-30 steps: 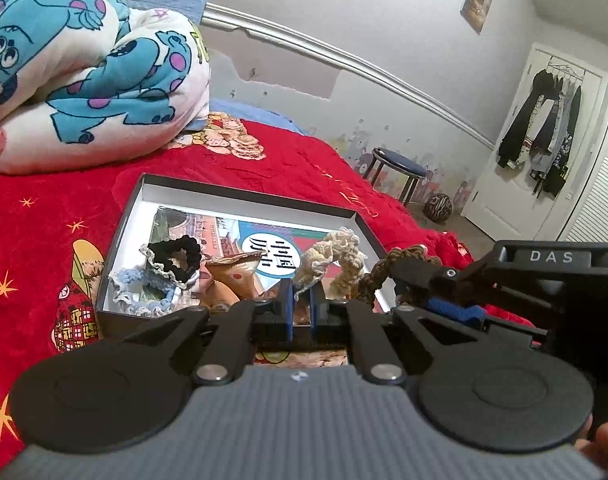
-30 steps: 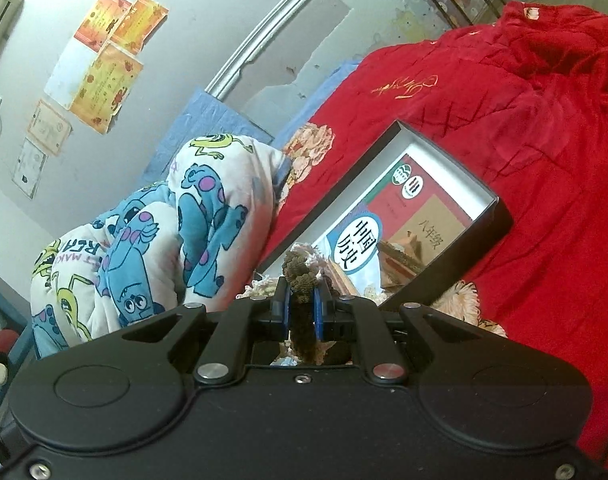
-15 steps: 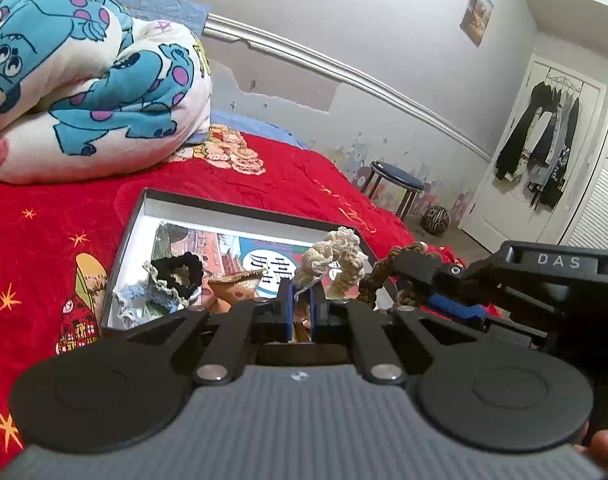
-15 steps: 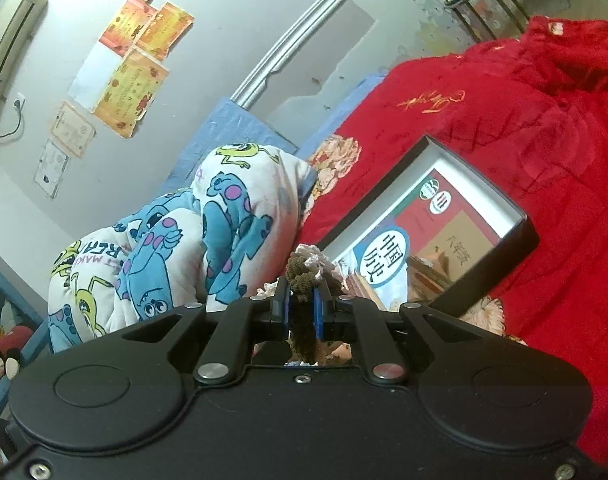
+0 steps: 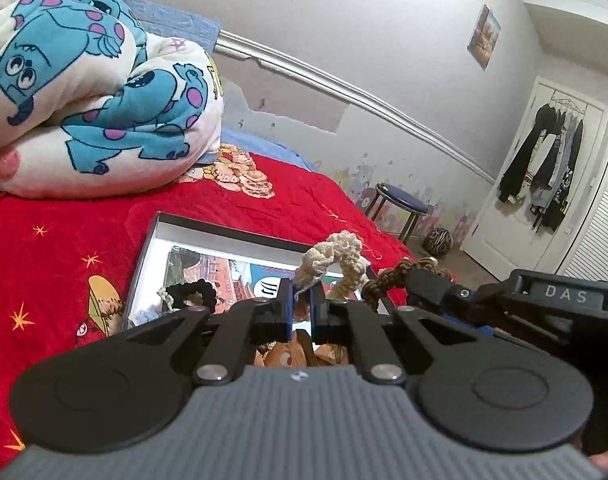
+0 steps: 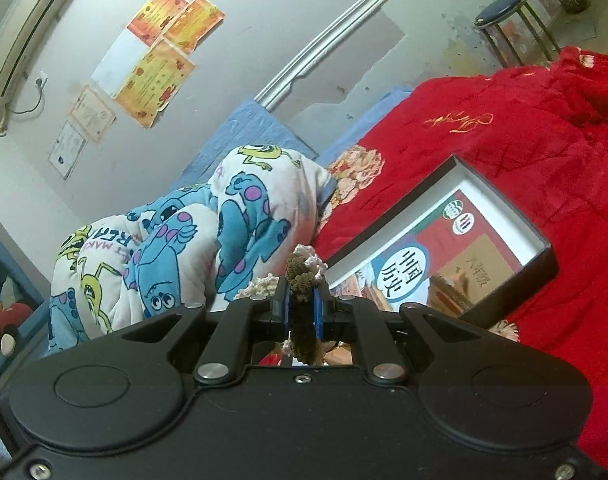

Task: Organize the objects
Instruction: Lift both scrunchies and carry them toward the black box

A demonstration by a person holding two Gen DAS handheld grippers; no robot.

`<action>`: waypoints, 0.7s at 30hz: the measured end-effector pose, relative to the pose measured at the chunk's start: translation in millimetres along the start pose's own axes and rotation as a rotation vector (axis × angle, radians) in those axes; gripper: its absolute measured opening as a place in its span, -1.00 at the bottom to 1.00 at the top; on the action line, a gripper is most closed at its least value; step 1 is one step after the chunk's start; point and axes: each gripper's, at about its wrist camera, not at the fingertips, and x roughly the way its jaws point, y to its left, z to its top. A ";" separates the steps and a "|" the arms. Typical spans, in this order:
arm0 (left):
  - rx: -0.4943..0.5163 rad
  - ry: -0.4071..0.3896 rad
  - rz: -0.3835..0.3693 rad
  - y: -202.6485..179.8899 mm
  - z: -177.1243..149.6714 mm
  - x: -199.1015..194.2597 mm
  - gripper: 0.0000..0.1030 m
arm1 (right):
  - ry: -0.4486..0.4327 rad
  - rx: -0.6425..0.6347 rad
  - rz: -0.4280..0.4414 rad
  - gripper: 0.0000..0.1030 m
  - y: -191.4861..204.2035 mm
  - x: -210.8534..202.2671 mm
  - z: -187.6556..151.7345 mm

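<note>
- Since the earlier frames, both of my views have tipped up: more wall shows, and the box sits lower and smaller in the left wrist view; both grips read unchanged.
- I see a red bedspread [image 5: 63, 240] across the bed, with a rolled cartoon-print quilt [image 5: 95, 92] lying at its far end against the wall.
- I note an open black box [image 6: 542, 258] with white inner walls resting on the bedspread; a printed book cover lines its floor.
- My left gripper [image 5: 301, 300] has its jaws nearly shut, pinching one end of a cream crocheted scrunchie [image 5: 336, 254], which arches up and over the box's near right part.
- My right gripper [image 6: 302, 302] is likewise closed, clamped on a brown-olive crocheted scrunchie [image 6: 301, 276] that stands between the blue pads. In the left wrist view this gripper comes in from the right, the scrunchie at its tip just beside the cream one, at the box's right edge.
- Inside the box, at its near left, I see a black scrunchie [image 5: 193, 292] with a pale trimmed one touching it.
- Beyond the bed, a blue-topped stool [image 5: 400, 204] stands near the wall.
</note>
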 end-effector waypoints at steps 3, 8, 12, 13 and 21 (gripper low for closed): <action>0.003 -0.001 -0.002 0.6 1.3 -0.3 -0.80 | 0.002 -0.011 0.000 -0.77 2.5 1.9 1.4; 0.011 -0.022 0.001 1.1 6.1 -0.9 -0.80 | 0.024 -0.032 -0.005 -0.77 5.0 8.1 9.1; 0.023 -0.060 0.026 4.6 15.3 -3.5 -0.80 | 0.035 -0.052 -0.013 -0.77 7.1 12.1 27.0; 0.024 -0.068 0.023 6.8 18.9 -4.1 -0.80 | 0.035 -0.046 -0.011 -0.77 7.3 12.5 32.4; -0.003 -0.105 -0.006 13.8 49.0 0.9 -0.80 | 0.073 -0.072 -0.016 -0.77 17.1 27.9 67.3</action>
